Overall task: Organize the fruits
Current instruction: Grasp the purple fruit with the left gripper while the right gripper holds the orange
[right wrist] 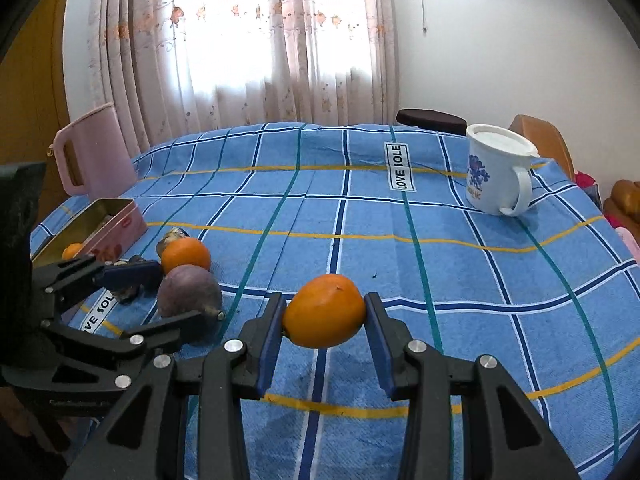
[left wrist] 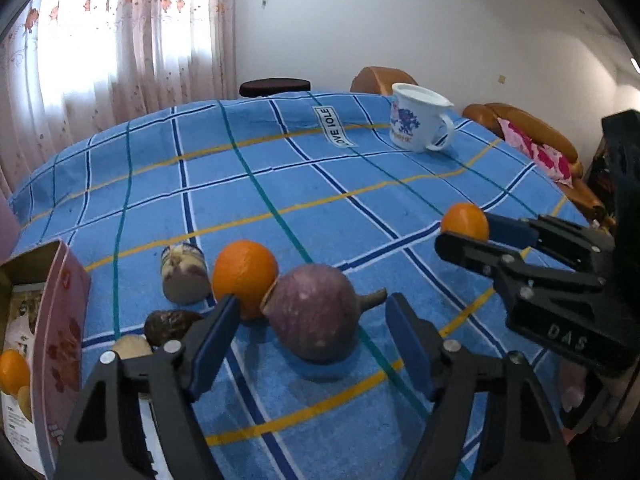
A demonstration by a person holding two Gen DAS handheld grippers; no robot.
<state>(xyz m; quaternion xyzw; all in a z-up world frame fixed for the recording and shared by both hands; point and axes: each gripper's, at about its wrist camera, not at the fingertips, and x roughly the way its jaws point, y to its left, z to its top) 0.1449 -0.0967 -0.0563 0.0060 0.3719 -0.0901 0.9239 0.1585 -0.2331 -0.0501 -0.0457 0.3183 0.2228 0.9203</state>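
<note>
Right gripper [right wrist: 324,314] clamps small orange [right wrist: 324,311], frame center. Left gripper [left wrist: 314,332] spread wide around purple fruit [left wrist: 314,316], lower center. Only right view shows pink jug [right wrist: 94,152], upper left.

One orange [right wrist: 324,311] is clamped above the cloth; another orange [left wrist: 245,273] touches the purple root [left wrist: 316,312].

A blue checked cloth [right wrist: 400,264] covers the table. On it, the white mug [right wrist: 494,174] stands at the far right. Well left of the mug lie an orange [right wrist: 186,254], a purple round fruit [right wrist: 188,290] touching it, and a pink tin [right wrist: 120,222].
</note>
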